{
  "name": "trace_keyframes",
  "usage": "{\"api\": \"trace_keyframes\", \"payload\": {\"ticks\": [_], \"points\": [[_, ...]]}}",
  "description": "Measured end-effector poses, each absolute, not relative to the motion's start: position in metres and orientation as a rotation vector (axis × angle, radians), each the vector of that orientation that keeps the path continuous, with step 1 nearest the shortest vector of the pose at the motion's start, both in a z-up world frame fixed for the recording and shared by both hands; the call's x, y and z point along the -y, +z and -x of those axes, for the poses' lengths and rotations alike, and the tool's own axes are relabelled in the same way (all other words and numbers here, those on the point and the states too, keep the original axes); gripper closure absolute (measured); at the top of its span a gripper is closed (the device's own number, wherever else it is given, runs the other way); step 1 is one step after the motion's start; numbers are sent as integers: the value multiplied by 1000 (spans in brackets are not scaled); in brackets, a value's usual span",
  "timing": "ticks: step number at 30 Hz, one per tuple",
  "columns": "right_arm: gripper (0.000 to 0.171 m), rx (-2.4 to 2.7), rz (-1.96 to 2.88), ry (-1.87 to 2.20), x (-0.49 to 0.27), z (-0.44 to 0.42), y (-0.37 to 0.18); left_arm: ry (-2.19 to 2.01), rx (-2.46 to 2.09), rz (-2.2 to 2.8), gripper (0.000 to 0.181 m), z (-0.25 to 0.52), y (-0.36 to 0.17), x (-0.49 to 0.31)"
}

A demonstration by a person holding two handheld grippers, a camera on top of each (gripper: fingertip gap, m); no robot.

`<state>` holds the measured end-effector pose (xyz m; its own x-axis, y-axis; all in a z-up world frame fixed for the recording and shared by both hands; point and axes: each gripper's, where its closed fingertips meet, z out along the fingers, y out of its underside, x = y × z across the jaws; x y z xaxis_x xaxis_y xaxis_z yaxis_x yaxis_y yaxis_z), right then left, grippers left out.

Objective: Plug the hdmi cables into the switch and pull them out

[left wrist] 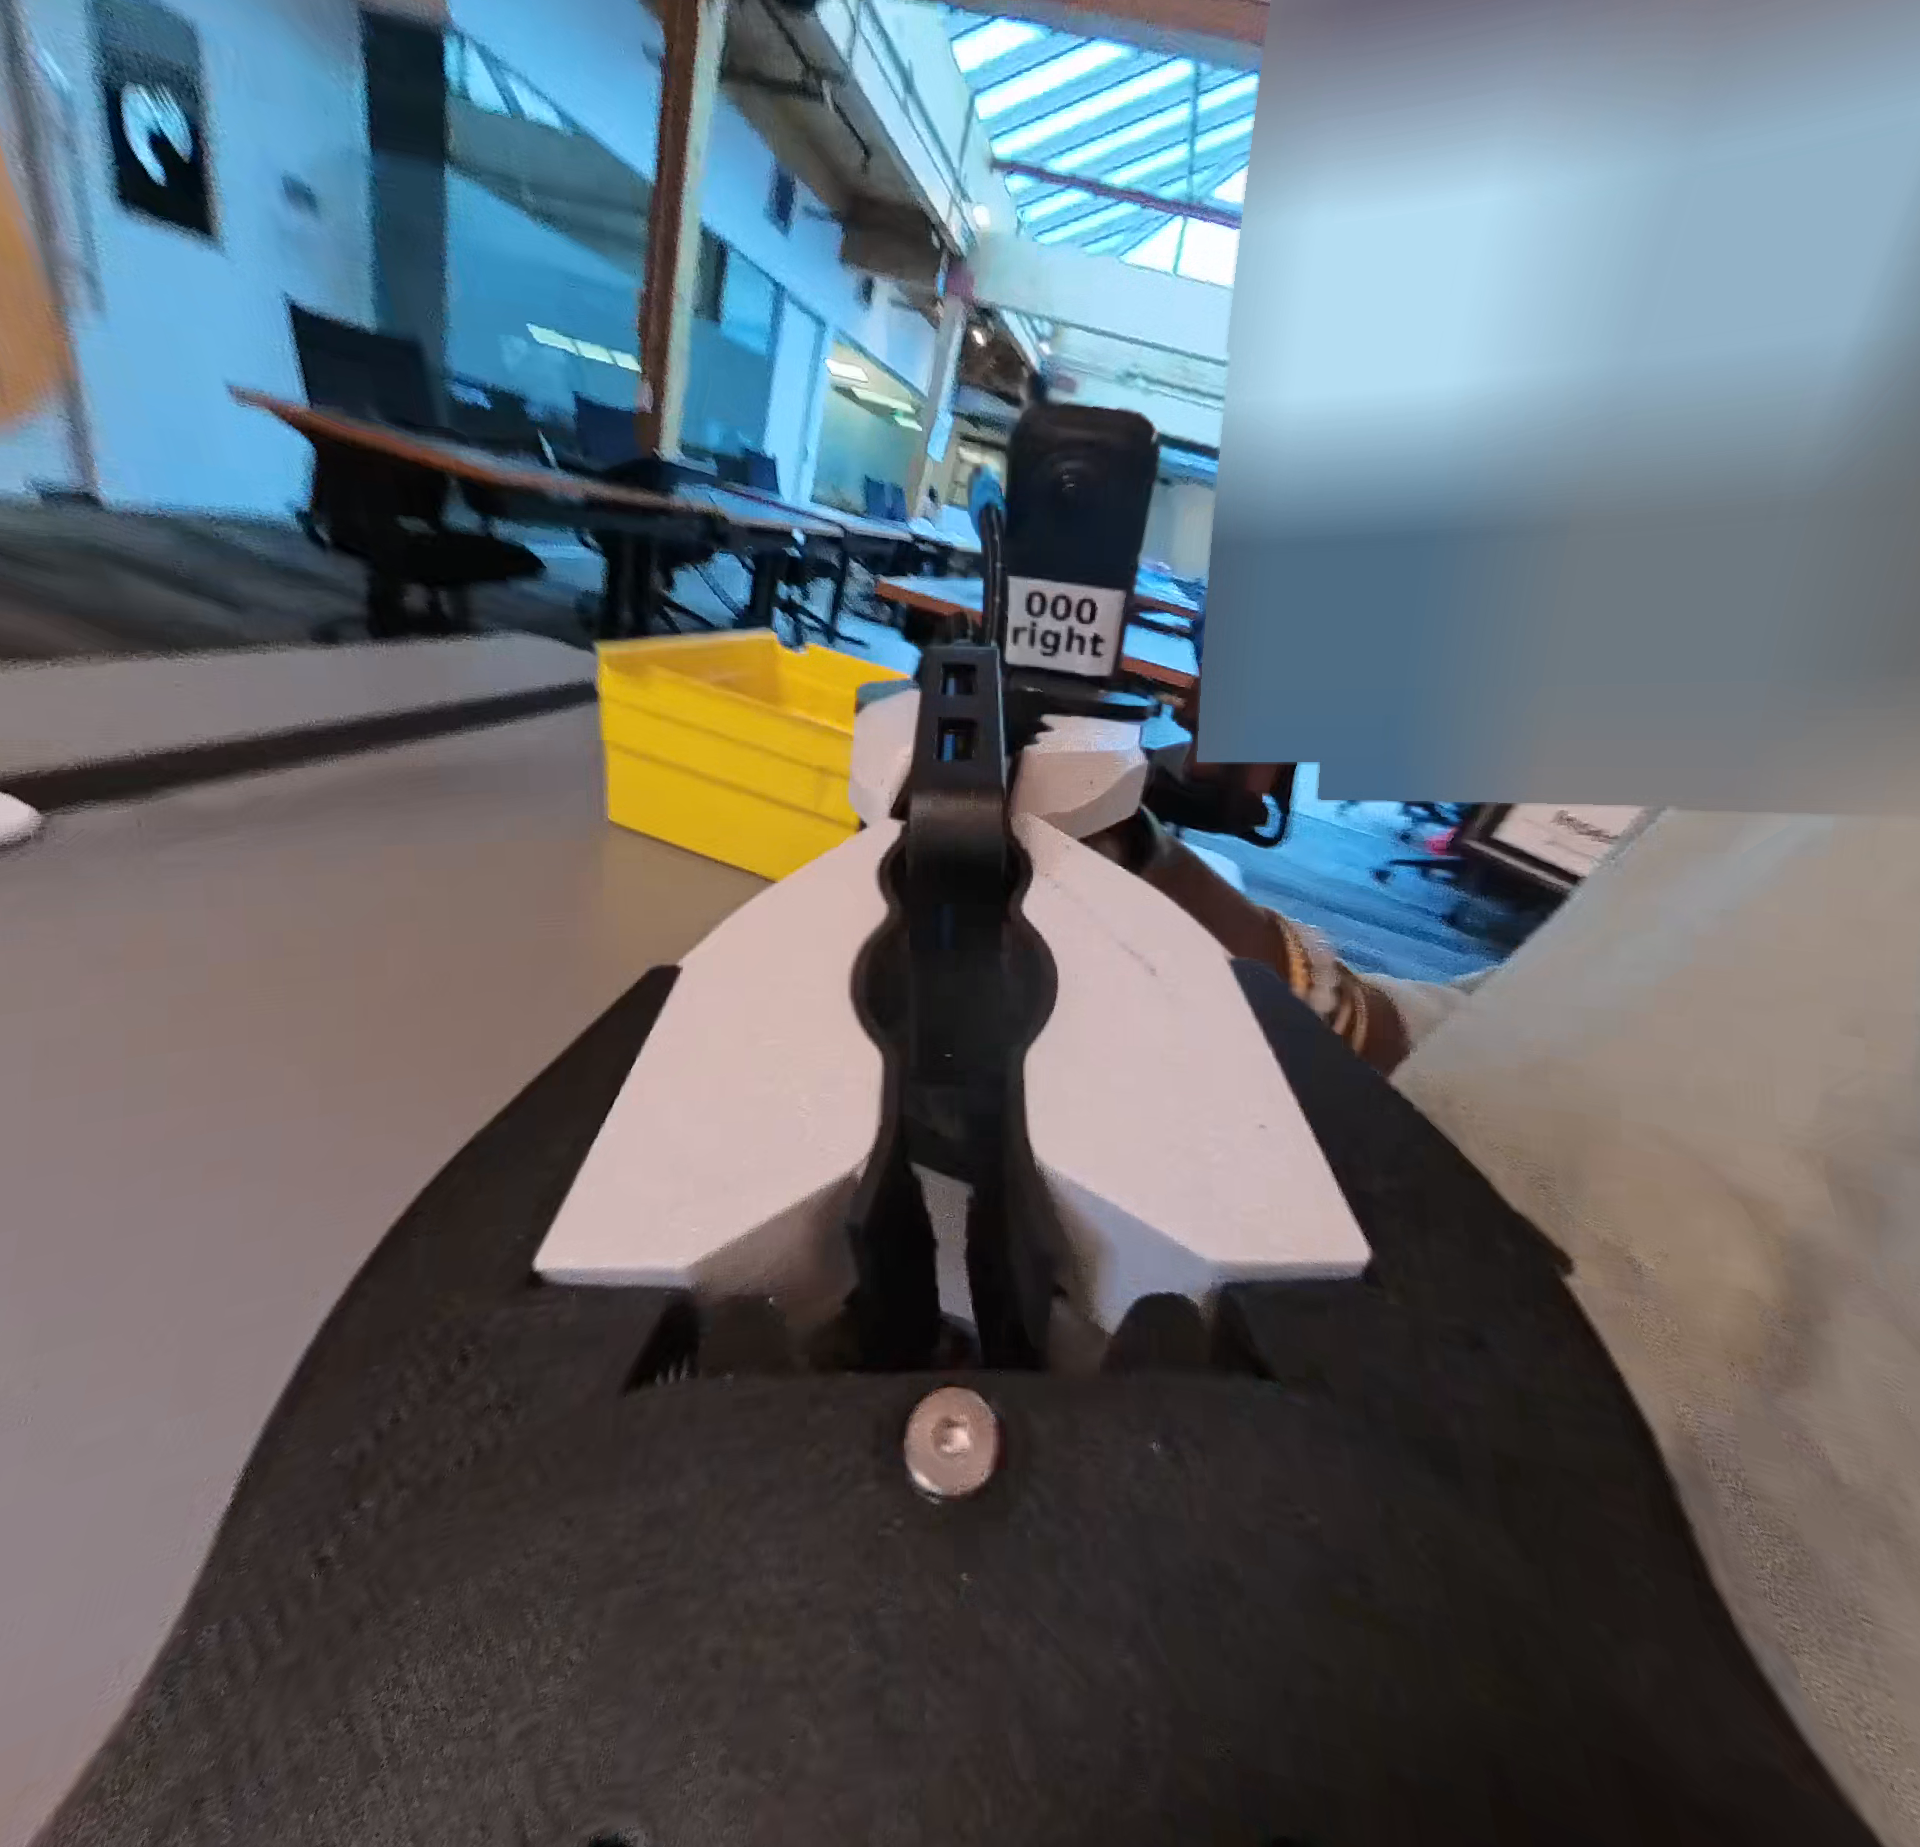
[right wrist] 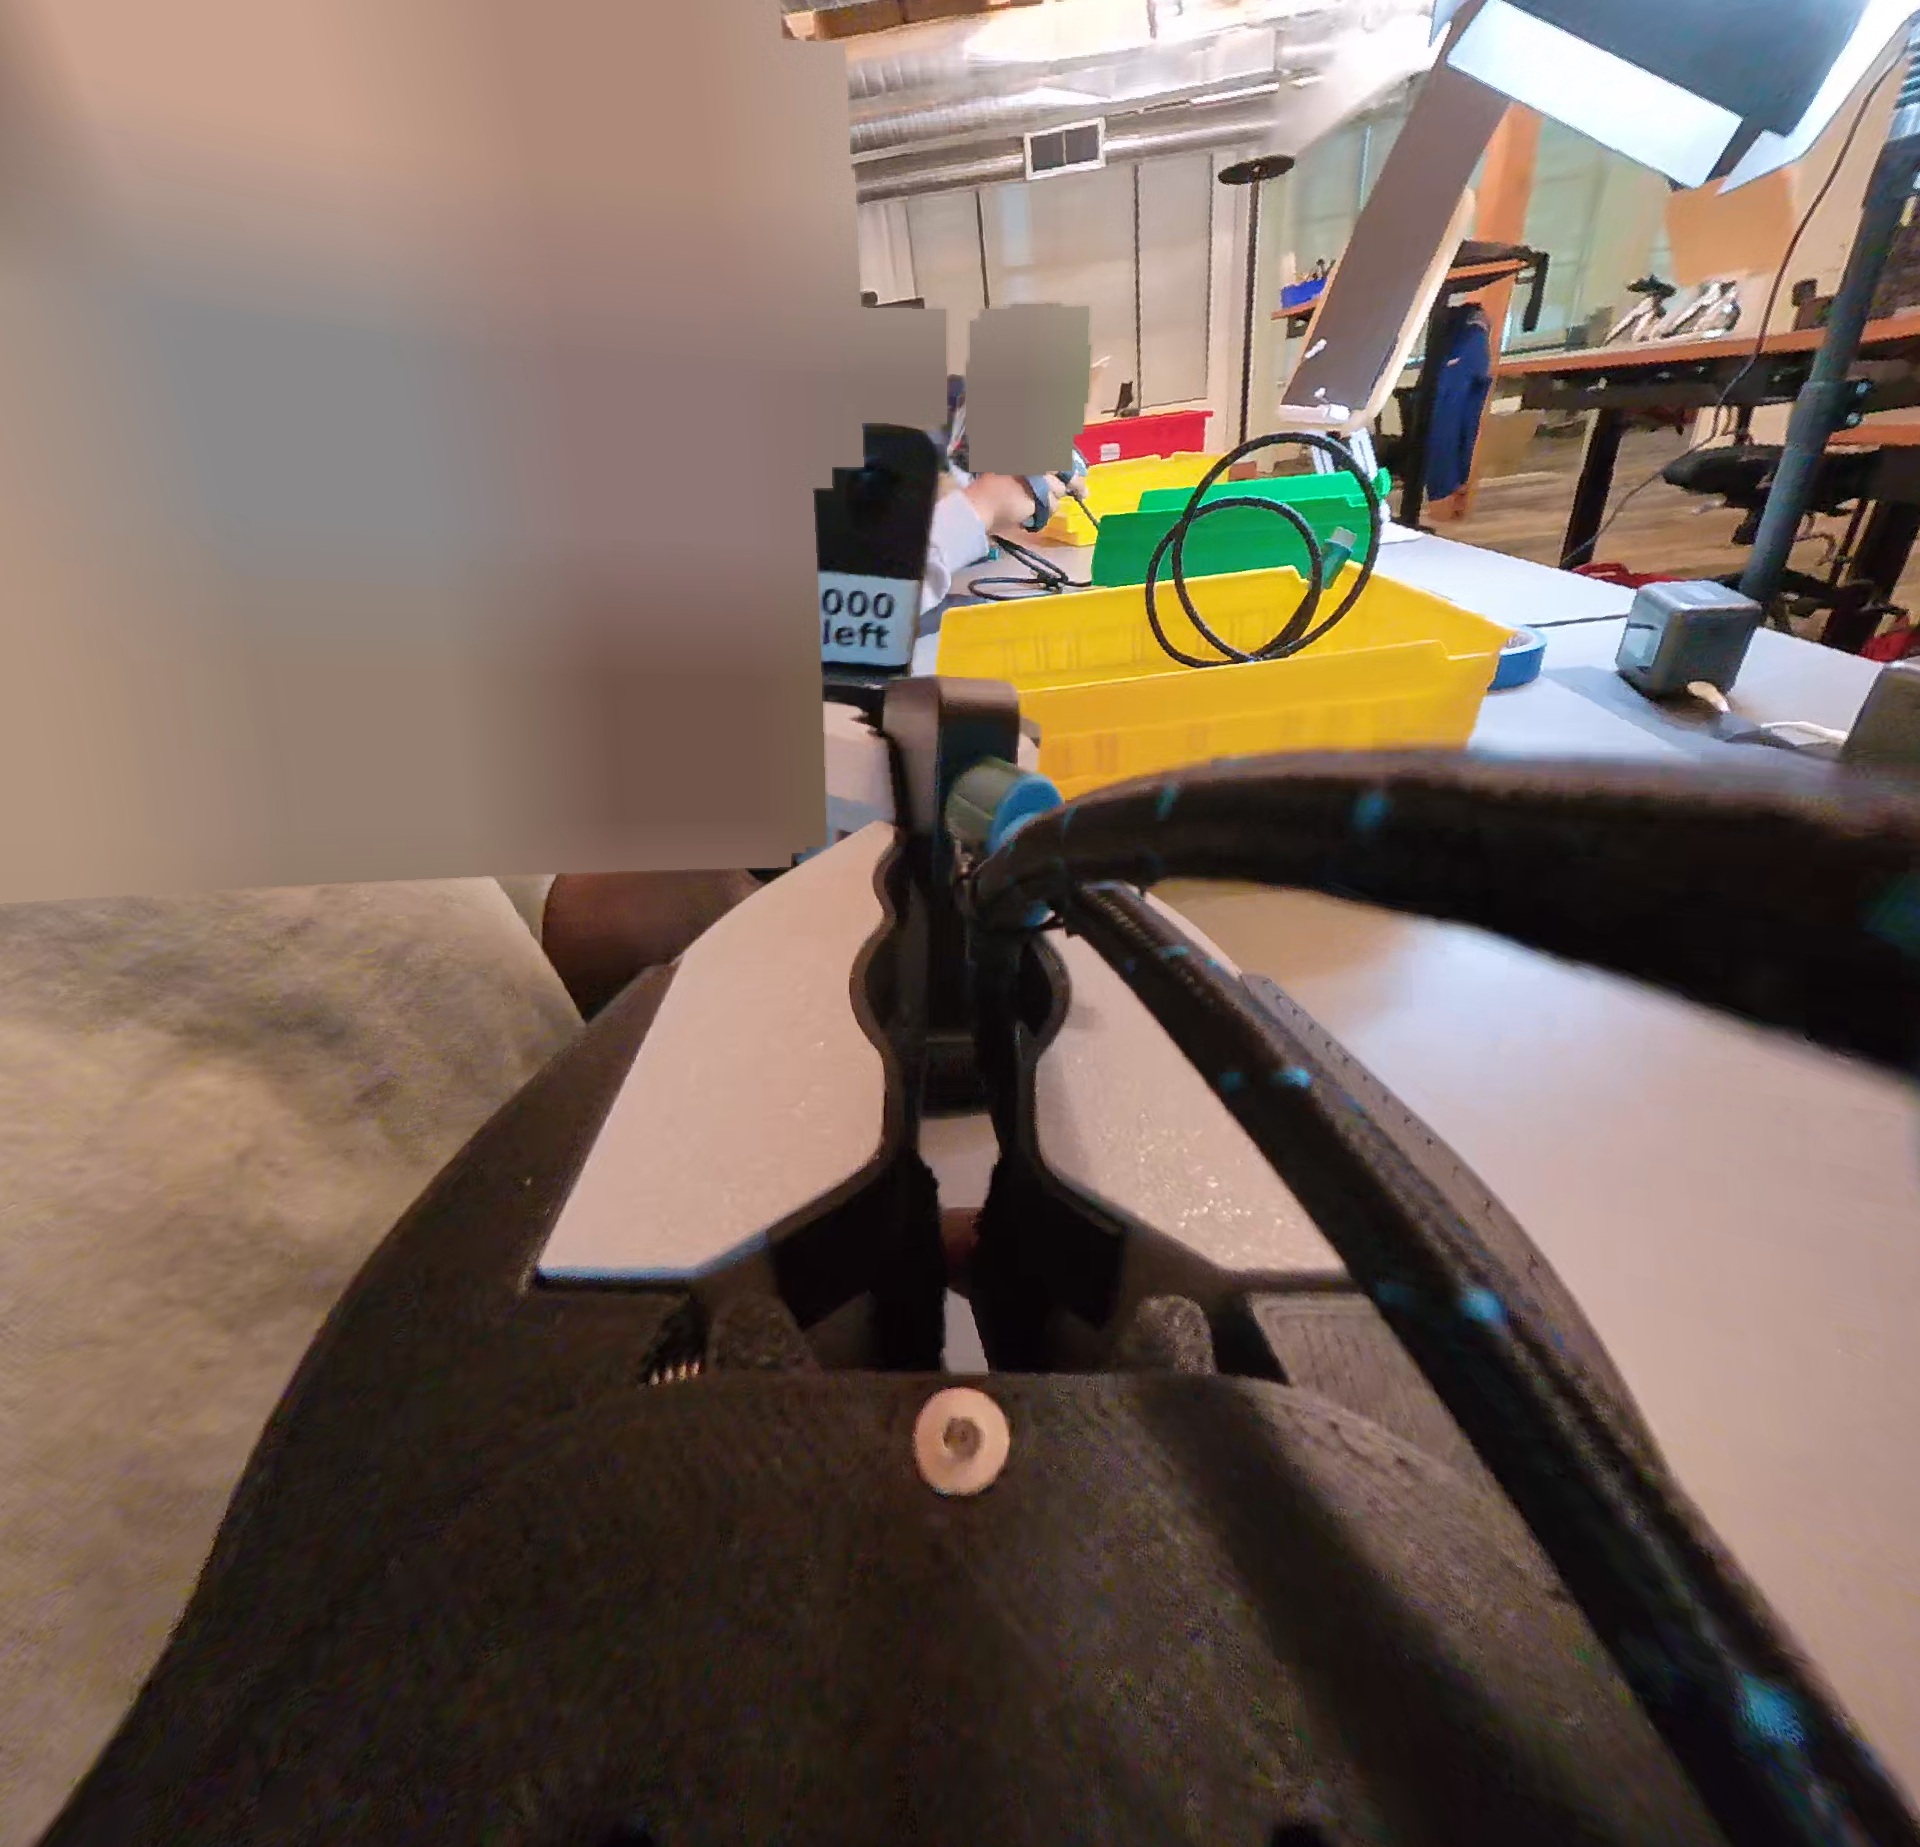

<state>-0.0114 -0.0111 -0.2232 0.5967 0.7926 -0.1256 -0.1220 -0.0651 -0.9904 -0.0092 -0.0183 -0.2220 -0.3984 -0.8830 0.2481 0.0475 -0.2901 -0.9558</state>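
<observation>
In the left wrist view my left gripper (left wrist: 956, 847) is shut on a thin black piece, the switch (left wrist: 951, 748) seen edge-on, with two rectangular openings at its far end. My right gripper (left wrist: 992, 784) faces it tip to tip and touches that end. In the right wrist view my right gripper (right wrist: 956, 862) is shut on a black plug body (right wrist: 951, 976). A black braided HDMI cable (right wrist: 1455, 826) with blue flecks leaves it past a teal collar (right wrist: 1003, 805) and loops right. The left gripper (right wrist: 862, 748) sits just beyond. Where plug meets switch is hidden.
A yellow bin (right wrist: 1247, 701) stands behind the grippers on the grey table (right wrist: 1558, 1070), holding a coiled black cable (right wrist: 1262, 550); it also shows in the left wrist view (left wrist: 727, 748). Green (right wrist: 1226, 524) and red (right wrist: 1143, 436) bins, blue tape roll (right wrist: 1519, 654), grey box (right wrist: 1688, 634). My left and right fingertips are right by each other.
</observation>
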Motion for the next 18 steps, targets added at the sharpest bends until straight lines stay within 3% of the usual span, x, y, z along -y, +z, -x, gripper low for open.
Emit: {"api": "trace_keyframes", "payload": {"ticks": [7, 14, 18], "points": [[137, 583, 1366, 873, 19, 5, -213, -1836, -1268, 1097, 167, 12, -221, 17], [146, 414, 1338, 1002, 14, -1, -207, -1810, -1180, 1013, 168, 11, -213, 11], [142, 273, 1346, 1104, 12, 0, -206, -1830, -1075, 982, 168, 14, -208, 5]]}}
